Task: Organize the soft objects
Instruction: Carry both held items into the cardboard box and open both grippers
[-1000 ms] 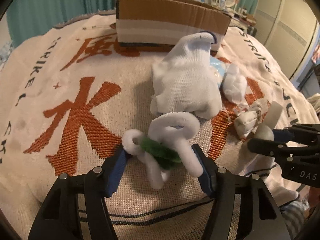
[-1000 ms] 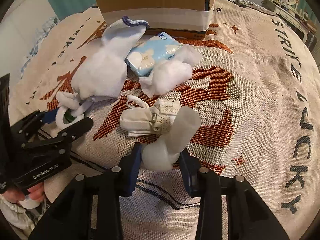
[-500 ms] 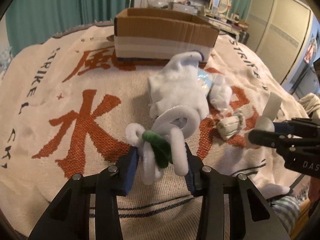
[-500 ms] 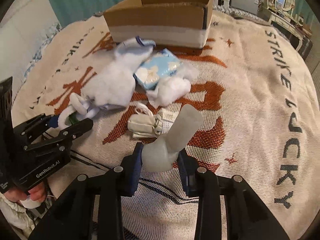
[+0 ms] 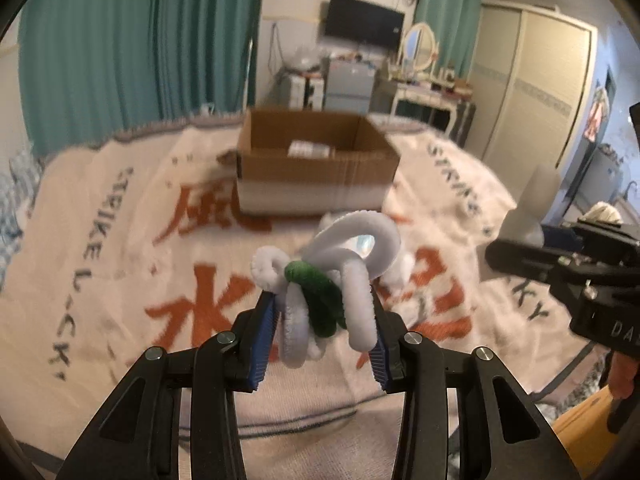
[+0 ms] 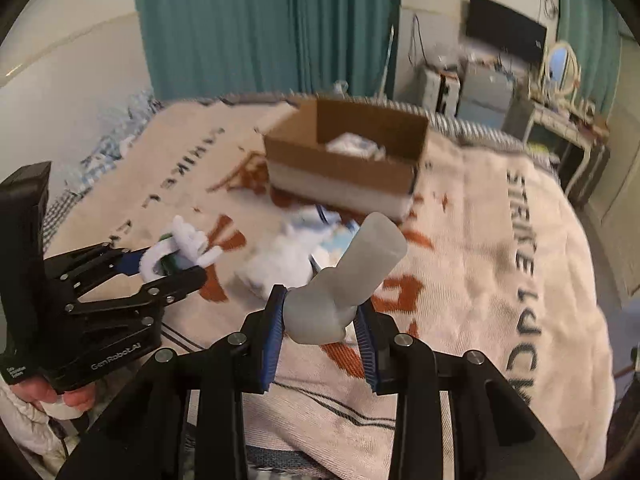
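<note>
Left gripper (image 5: 322,316) is being kept clenched on a tangle of white and green fuzzy pipe cleaners (image 5: 328,280); both blue pads (image 5: 264,336) are pressing its sides, and the tangle is being held in the air over the near half of the blanket (image 5: 120,280).

Right gripper (image 6: 320,328) is grasping a pale grey foam piece (image 6: 344,284) by its bulbous base; the thicker end is sticking up and away, tilted to the right. It is also being held clear of the blanket.

1 cardboard box (image 6: 344,160) is sitting open at the blanket's far edge, roughly centred, with white soft items (image 6: 356,146) lying inside.

Loose white soft things and a light blue packet (image 6: 296,256) are lying on the blanket just in front of the box's near side, blurred, so separate pieces cannot be told apart.

In the right wrist view the left gripper is being seen at the left edge, with the person's fingers (image 6: 60,396) wrapped under its handle.
</note>
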`<action>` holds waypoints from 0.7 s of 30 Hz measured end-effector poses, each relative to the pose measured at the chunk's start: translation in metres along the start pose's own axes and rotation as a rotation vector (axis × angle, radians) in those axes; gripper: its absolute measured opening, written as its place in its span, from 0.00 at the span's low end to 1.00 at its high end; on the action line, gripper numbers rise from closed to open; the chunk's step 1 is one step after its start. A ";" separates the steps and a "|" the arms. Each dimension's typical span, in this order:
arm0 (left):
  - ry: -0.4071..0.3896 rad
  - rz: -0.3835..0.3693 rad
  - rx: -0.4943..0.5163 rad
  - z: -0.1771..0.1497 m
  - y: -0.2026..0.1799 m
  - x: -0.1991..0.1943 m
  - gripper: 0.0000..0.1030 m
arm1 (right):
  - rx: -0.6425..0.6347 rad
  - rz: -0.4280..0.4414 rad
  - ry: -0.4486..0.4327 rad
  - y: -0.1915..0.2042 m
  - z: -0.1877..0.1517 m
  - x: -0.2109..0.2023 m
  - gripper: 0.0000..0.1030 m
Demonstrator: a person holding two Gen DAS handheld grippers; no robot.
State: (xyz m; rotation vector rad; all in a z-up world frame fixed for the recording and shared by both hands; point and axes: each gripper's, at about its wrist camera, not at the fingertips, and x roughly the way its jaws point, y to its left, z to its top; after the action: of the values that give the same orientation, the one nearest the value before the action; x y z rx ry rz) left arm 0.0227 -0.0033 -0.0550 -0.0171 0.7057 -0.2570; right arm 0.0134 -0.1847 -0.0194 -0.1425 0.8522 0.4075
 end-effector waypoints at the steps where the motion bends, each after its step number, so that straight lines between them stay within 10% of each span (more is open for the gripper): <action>1: -0.016 0.001 0.006 0.004 -0.001 -0.006 0.39 | -0.004 0.005 -0.014 0.003 0.005 -0.005 0.32; 12: -0.171 -0.002 0.053 0.091 0.007 -0.019 0.39 | -0.034 -0.027 -0.191 -0.007 0.098 -0.034 0.32; 21: -0.167 0.026 0.062 0.154 0.024 0.058 0.39 | 0.035 -0.050 -0.198 -0.062 0.172 0.029 0.32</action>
State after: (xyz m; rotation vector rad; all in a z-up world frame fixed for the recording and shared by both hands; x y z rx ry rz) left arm 0.1701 -0.0052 0.0231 0.0289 0.5310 -0.2495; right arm 0.1756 -0.1848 0.0688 -0.0894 0.6591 0.3536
